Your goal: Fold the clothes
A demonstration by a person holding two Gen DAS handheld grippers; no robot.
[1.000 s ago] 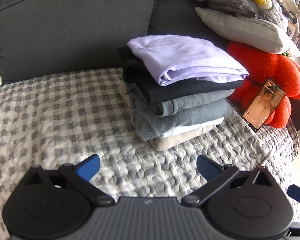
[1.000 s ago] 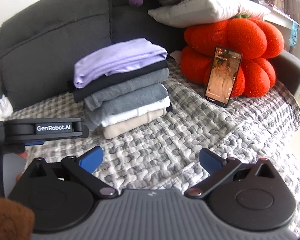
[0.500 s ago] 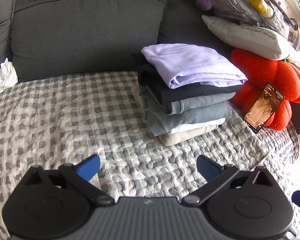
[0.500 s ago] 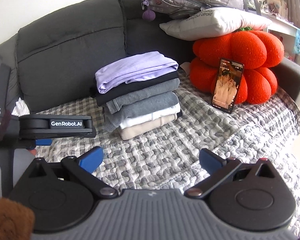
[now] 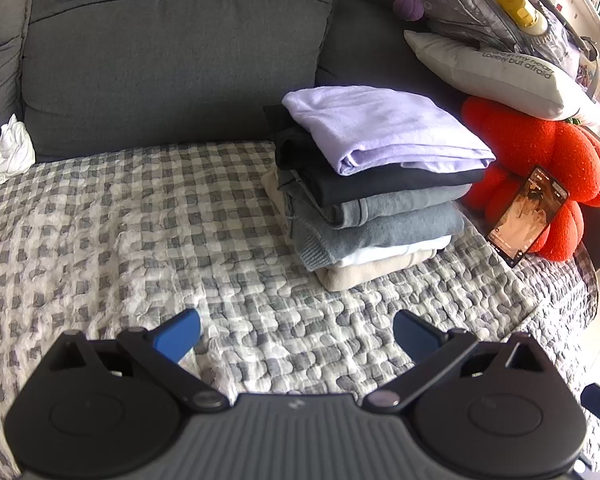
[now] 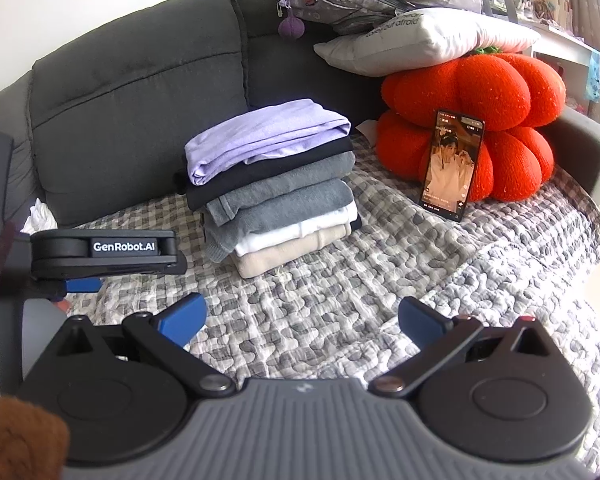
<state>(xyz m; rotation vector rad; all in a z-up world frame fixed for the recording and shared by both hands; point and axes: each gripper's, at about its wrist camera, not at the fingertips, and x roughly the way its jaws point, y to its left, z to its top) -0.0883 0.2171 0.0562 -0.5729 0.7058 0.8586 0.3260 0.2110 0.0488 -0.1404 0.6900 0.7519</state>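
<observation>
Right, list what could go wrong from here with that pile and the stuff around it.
1. The stack of folded clothes is tall and its layers overhang unevenly, so a nudge or another garment could tip it.
2. The phone only leans against the red cushion; jolting the quilt might drop it.
3. Both the left gripper and right gripper are open and empty, while the white cloth by the sofa back may go unfolded.

A phone (image 6: 451, 165) leans against an orange cushion (image 6: 500, 92) under a pillow (image 6: 432, 38).
</observation>
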